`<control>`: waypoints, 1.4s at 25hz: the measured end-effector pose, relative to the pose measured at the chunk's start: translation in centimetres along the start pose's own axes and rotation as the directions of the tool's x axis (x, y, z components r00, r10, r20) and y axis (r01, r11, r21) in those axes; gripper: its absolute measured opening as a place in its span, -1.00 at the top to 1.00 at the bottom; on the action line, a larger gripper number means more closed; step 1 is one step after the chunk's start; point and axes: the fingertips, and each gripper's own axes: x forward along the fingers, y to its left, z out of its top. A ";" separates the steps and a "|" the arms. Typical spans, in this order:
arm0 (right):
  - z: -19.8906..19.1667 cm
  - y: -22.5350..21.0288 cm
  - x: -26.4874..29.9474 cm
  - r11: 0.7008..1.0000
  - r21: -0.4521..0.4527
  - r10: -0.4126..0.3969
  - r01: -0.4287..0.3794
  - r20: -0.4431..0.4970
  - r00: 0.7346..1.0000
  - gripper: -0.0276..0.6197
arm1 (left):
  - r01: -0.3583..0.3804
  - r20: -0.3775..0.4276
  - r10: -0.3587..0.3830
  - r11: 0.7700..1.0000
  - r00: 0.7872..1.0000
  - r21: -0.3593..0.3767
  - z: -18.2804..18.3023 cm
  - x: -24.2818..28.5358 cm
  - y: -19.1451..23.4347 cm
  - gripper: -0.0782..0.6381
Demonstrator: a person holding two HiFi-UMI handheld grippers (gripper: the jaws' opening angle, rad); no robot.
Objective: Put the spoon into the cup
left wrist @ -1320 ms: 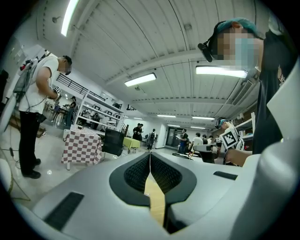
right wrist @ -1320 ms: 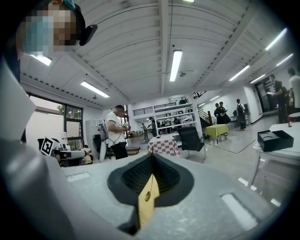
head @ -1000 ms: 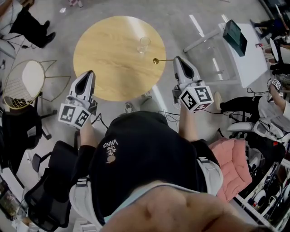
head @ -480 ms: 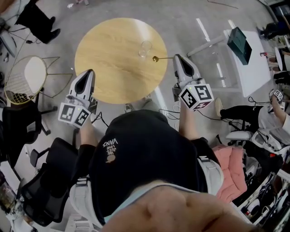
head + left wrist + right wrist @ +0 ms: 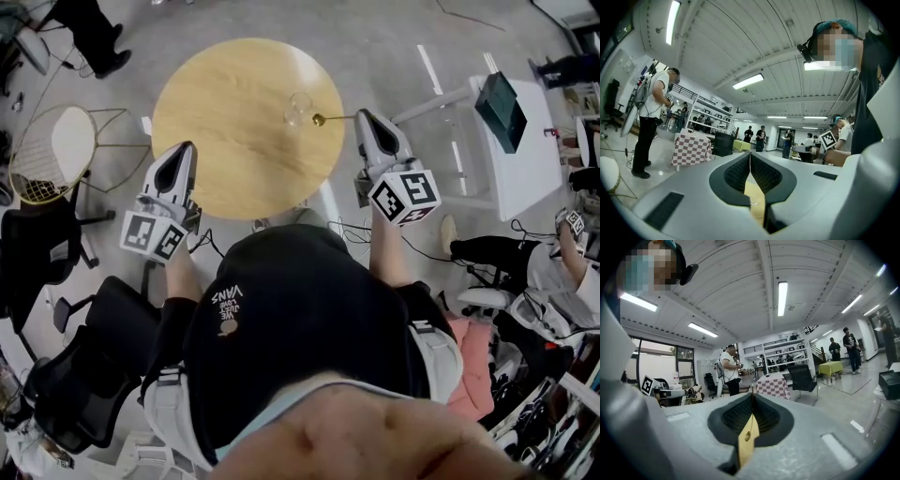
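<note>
Pinching the spoon point(image 5: 330, 119) by the very end of its flat gold handle in the right gripper point(image 5: 360, 115), closed hard on the metal, with the handle standing on edge between the pads in the right gripper view. Holding it roughly level, pointing left over the far right part of the round wooden table point(image 5: 225, 150), with the bowl just beside the clear glass cup point(image 5: 298, 105), on its near right side. Cannot tell from above whether touching the glass or just short of it, nor how high relative to the rim. Holding the left gripper point(image 5: 184, 150) over the table's near left edge, pressed together on nothing, well apart from cup and spoon. Judged as the approach step: spoon in the air beside the cup, not yet inside. Main risk from here: nudging the light-looking glass with the bowl and tipping or sliding it, through coming in too low or sideways rather than from above the mouth, with nothing bracing the cup. Second risk: swivelling of the thin handle in so short a grip, letting the bowl droop and miss the opening. Third: letting go before tilting the bowl down into the glass, so dropping the spoon across the rim and, with the long handle overhanging, perhaps toppling the cup or sending the spoon off the table's right edge. Best guarded against by raising, centring over the mouth, tipping bowl-down, and only then spreading the jaws.
</note>
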 end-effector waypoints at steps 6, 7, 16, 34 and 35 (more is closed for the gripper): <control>0.2 -1.4 2.0 0.999 0.004 0.050 -0.050 -0.007 0.999 0.92 | -0.047 -0.001 0.047 0.999 0.999 0.004 0.2 1.0 0.0 0.78; 0.3 -1.5 2.3 0.998 0.004 0.058 -0.058 -0.008 0.998 0.92 | -0.054 -0.001 0.054 0.999 0.999 0.004 0.2 1.1 0.0 0.78; 0.6 -3.4 4.3 0.994 0.007 0.108 -0.108 -0.020 0.994 0.92 | -0.080 -0.003 0.080 0.997 0.997 0.003 0.1 3.6 -0.5 0.78; 0.1 -6.1 8.3 0.980 0.007 0.197 -0.197 -0.051 0.979 0.92 | -0.101 -0.020 0.101 0.995 0.995 -0.002 -1.0 7.6 -2.0 0.78; -0.2 -6.1 8.6 0.979 0.009 0.205 -0.205 -0.056 0.977 0.92 | -0.106 -0.024 0.106 0.994 0.994 -0.003 -1.2 7.6 -2.1 0.78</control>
